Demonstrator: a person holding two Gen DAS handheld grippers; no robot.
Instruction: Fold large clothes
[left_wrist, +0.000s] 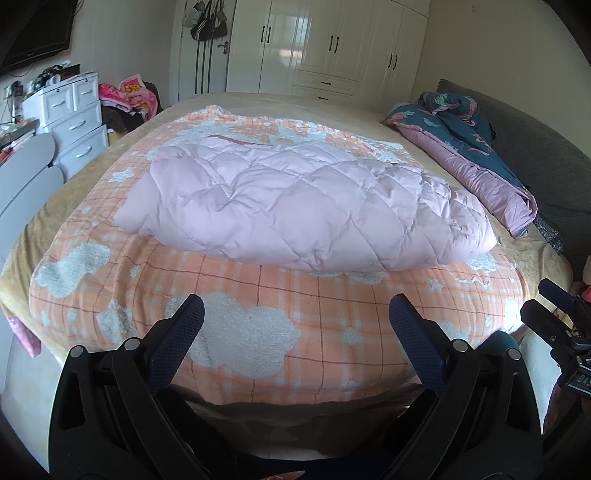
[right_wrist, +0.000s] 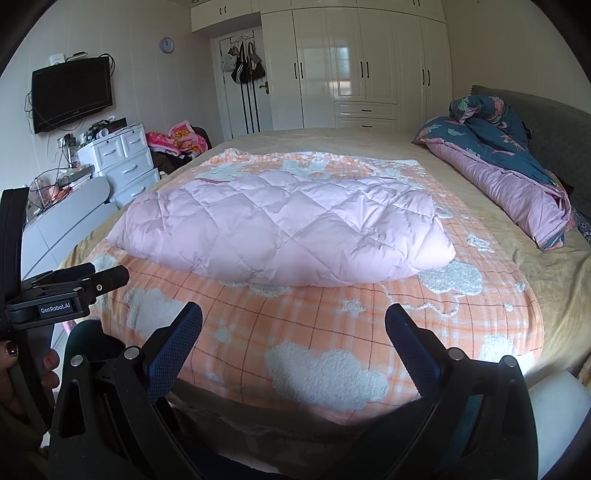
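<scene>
Bed (right_wrist: 480, 206) with folded pink quilted coat (right_wrist: 288, 229) mid-blanket (right_wrist: 295, 350), both hand-held grippers (left_wrist: 295, 317) (right_wrist: 293, 321) spread, empty, at near edge.

Bed (right_wrist: 461, 177) with a tan cover, seen from its foot

An orange plaid blanket (right_wrist: 295, 332) with white clouds lies spread across it; a folded pink quilted coat (right_wrist: 288, 229) rests on that blanket; a blue-and-mauve duvet (right_wrist: 517, 177) is bunched near the grey headboard (right_wrist: 561, 125).
</scene>
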